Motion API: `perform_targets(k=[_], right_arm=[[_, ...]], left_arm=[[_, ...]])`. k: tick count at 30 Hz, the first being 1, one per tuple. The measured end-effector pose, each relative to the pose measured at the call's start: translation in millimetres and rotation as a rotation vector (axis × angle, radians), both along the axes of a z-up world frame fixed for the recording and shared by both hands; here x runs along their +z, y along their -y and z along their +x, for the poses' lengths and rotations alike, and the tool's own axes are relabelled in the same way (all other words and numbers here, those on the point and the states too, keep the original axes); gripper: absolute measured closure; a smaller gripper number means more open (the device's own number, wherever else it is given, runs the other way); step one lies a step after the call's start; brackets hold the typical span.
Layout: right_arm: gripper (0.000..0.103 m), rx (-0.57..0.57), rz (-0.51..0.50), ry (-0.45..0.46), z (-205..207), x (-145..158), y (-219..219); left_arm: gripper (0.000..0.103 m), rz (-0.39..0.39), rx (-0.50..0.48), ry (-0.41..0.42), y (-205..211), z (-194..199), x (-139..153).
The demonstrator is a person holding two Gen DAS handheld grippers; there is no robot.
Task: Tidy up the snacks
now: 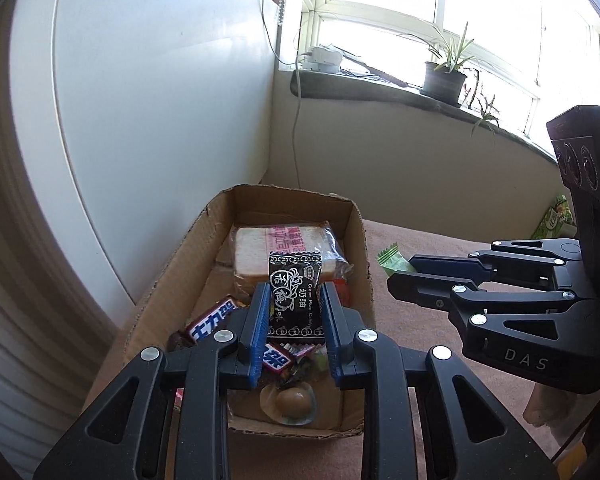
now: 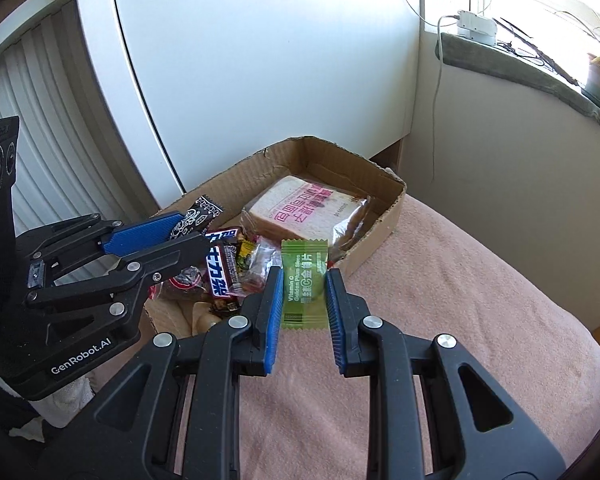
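Observation:
My left gripper point(image 1: 295, 294) is shut on a black plum-candy packet point(image 1: 295, 296) and holds it above the open cardboard box point(image 1: 362, 240). The same packet point(image 2: 198, 214) shows in the right wrist view, in the left gripper point(image 2: 188, 226). My right gripper point(image 2: 303, 276) is shut on a green plum-slice packet point(image 2: 303, 280), held over the pink cloth just right of the box point(image 2: 392, 208); it also shows in the left wrist view point(image 1: 400, 276). The box holds a wrapped bread slice point(image 2: 300, 208), chocolate bars point(image 2: 222, 264), small candies and a jelly cup point(image 1: 294, 402).
A white appliance point(image 1: 160, 100) stands behind the box on the left. A beige wall and a windowsill with a potted plant point(image 1: 444, 80) and a power strip point(image 1: 320, 58) lie behind. The pink cloth point(image 2: 440, 300) covers the surface to the right. A green package point(image 1: 554, 216) sits at far right.

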State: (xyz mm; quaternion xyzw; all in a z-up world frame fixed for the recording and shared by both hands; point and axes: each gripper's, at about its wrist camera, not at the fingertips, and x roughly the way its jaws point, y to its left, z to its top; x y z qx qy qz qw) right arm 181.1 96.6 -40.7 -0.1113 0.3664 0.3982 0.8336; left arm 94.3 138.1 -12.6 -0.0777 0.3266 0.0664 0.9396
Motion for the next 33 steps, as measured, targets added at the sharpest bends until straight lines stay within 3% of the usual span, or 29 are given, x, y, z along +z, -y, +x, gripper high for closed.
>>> perform_targets(k=[16,18,20,24,26,28,31,33], right_arm=[[0.079,0.050,0.015,-0.006,-6,1,-33],[0.074,0.047,0.017,-0.006,-6,2,-31],[0.058,0.043,0.021,0.001,-7,3,-29],[0.053,0.031,0.033,0.001,-9,7,-23],[0.041,0.023,0.039,0.014,-13,9,-18],[0.032,0.004,0.047,0.035,-17,13,-12],[0.023,-0.025,0.058,0.071,-27,17,-1],[0.016,-0.049,0.065,0.100,-35,19,8]], left_arm=[[0.079,0.000,0.089,0.017,-29,-14,5],[0.079,0.001,0.093,0.017,-31,-15,5],[0.076,0.001,0.097,0.018,-31,-18,6],[0.073,0.000,0.100,0.023,-31,-23,8],[0.061,0.002,0.103,0.032,-30,-28,10],[0.057,0.008,0.107,0.038,-29,-33,12],[0.042,0.014,0.113,0.046,-27,-42,13],[0.039,0.016,0.126,0.051,-26,-49,13]])
